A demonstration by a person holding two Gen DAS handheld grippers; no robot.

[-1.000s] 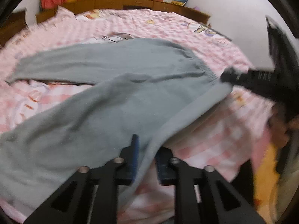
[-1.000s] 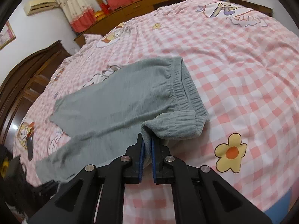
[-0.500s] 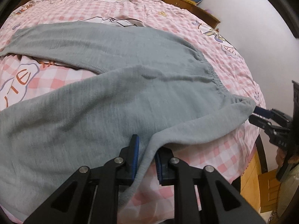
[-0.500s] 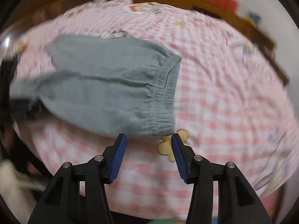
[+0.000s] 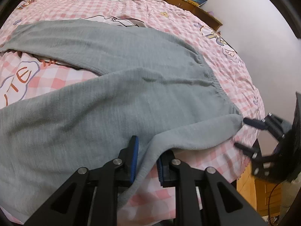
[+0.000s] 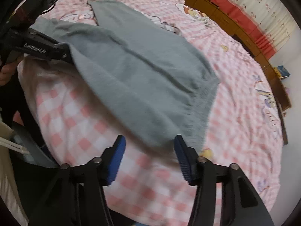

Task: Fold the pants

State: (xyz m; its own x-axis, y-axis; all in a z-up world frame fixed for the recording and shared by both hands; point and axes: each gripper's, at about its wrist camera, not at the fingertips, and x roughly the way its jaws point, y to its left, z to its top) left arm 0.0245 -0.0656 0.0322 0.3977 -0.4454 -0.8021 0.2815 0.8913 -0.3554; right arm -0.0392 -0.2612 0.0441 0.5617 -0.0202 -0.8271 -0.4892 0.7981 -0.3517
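Note:
Grey pants (image 5: 116,98) lie spread on a pink checked bedspread (image 5: 222,162), waistband towards the right. My left gripper (image 5: 146,158) is shut on the pants' near side edge and holds that fold slightly lifted. In the right wrist view the pants (image 6: 141,66) stretch away to the left gripper (image 6: 64,54) at the upper left. My right gripper (image 6: 149,143) has its jaws opening. The waistband corner lies just in front of its blue pads, and neither pad presses on it. The left wrist view shows the right gripper (image 5: 241,133) beside that corner.
A wooden headboard shelf (image 6: 235,24) runs along the bed's far side below red and white curtains (image 6: 254,13). A blue book (image 5: 197,0) lies on the shelf. A wooden cabinet (image 5: 263,194) stands off the bed's near corner. A person's hand (image 6: 5,71) holds the left gripper.
The right gripper let go of the waistband corner, opened wide and rolled; the corner now rests on the bed. The left gripper keeps its grip and has barely moved.

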